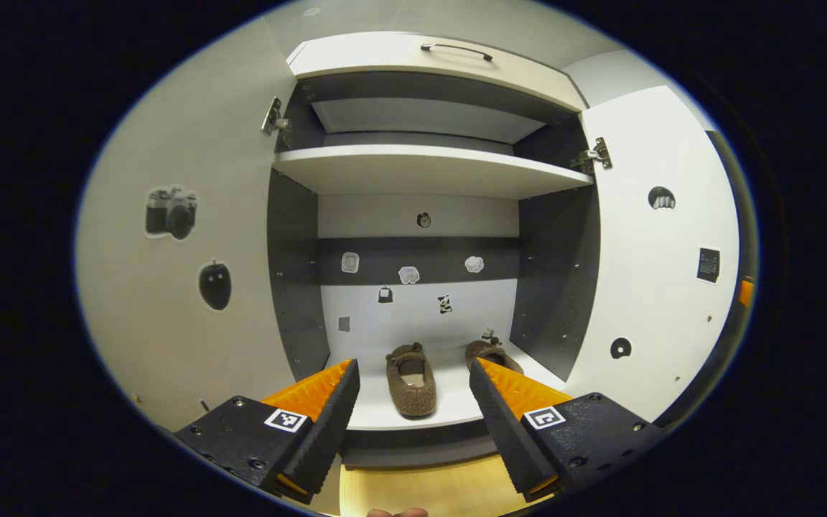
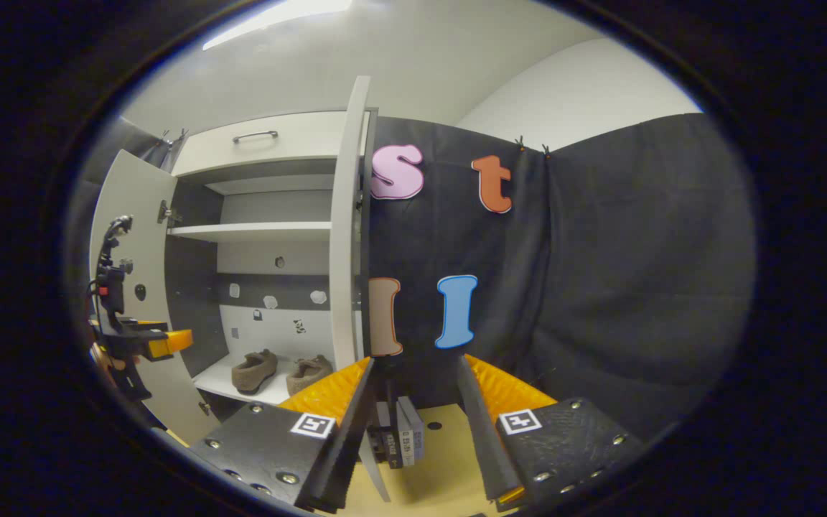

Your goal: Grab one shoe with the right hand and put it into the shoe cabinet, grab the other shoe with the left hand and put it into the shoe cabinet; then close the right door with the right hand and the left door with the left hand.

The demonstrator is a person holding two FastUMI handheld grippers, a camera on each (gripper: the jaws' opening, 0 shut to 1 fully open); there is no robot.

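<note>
In the left gripper view, the left gripper (image 1: 413, 402) hangs before the open cabinet (image 1: 428, 169), fingers spread and empty. Both shoes sit on the bottom shelf (image 1: 449, 409): one shoe (image 1: 410, 380) straight ahead between the fingers, the other shoe (image 1: 489, 352) behind the right finger. The left door (image 1: 184, 287) stands wide, free to swing.

In the right gripper view, the right gripper (image 2: 410, 402) has spread, empty fingers straddling the right door (image 2: 345, 237) edge, probably to push it shut.

shoes (image 1: 410, 379): 2 | cabinet doors (image 1: 191, 273): 2 | shelves (image 1: 428, 169): 2
</note>
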